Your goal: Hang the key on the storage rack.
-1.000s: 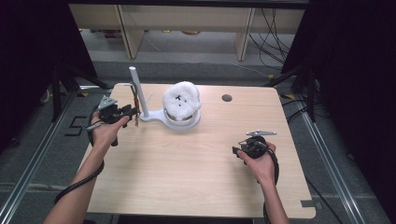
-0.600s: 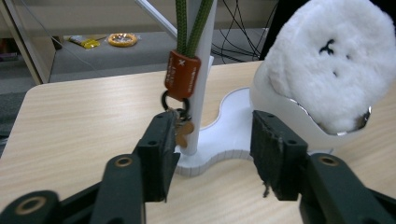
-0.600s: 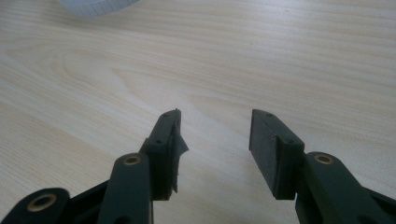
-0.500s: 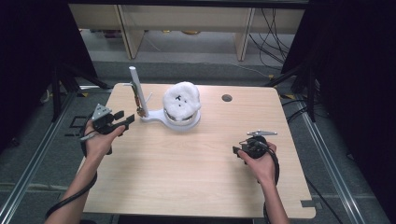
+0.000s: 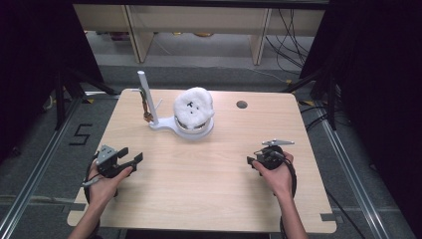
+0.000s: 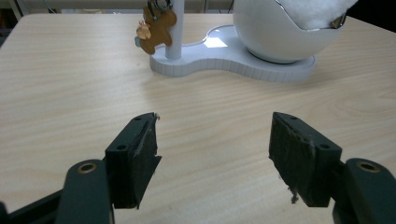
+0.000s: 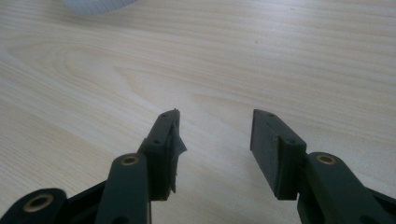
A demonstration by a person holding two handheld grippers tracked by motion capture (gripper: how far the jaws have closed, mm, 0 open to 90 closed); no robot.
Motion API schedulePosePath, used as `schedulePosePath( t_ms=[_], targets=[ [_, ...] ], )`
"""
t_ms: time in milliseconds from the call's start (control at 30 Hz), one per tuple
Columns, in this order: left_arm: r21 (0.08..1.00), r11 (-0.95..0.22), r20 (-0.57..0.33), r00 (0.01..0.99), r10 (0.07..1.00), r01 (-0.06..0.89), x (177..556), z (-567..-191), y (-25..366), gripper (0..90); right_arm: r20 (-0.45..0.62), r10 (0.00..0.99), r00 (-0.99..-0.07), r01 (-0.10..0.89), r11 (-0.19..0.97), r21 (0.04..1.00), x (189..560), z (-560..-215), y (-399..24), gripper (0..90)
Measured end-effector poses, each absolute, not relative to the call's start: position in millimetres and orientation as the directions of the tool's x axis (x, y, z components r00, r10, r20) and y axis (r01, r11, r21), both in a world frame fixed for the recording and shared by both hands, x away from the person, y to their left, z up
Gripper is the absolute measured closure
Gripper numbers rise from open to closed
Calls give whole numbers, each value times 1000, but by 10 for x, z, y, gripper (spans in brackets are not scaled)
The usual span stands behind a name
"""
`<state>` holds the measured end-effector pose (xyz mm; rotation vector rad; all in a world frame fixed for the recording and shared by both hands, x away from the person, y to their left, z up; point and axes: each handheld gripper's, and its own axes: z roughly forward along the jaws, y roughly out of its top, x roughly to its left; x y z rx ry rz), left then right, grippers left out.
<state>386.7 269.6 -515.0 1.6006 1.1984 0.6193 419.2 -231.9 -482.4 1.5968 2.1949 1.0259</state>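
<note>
the left gripper (image 5: pixel 130 160) has pulled back from the white stand (image 5: pixel 164 124) to the near left, its jaws just opened wide and empty. the gingerbread keychain (image 6: pixel 156 28) now hangs on the stand's post, so hanging looks done. the stand's bowl (image 6: pixel 280 37) holds white fluff (image 5: pixel 194 105). the right gripper (image 5: pixel 253 160) rests near right, jaws apart, empty.

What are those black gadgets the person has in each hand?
Handheld tools: the left gripper and right gripper are black, each with two flat-padded jaws on arms with brass-coloured pivot rings. Each carries a grey three-cornered plate on top and trails a dark cable. Forearms are bare, no sleeves visible.
</note>
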Motion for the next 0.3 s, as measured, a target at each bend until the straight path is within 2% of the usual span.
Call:
schedulePosePath(
  t_ms=[100, 300],
  targets=[
    [923, 1, -156, 373, 915, 384, 3808, -5200, 2683, 323, 176, 904, -390, 717, 178, 674, 4201, -4831, -2325, 529],
    [926, 20, -168, 364, 916, 378, 3758, -5241, 2682, 327, 204, 900, -386, 722, 157, 674, 4188, -4818, -2343, 519]
  ],
)
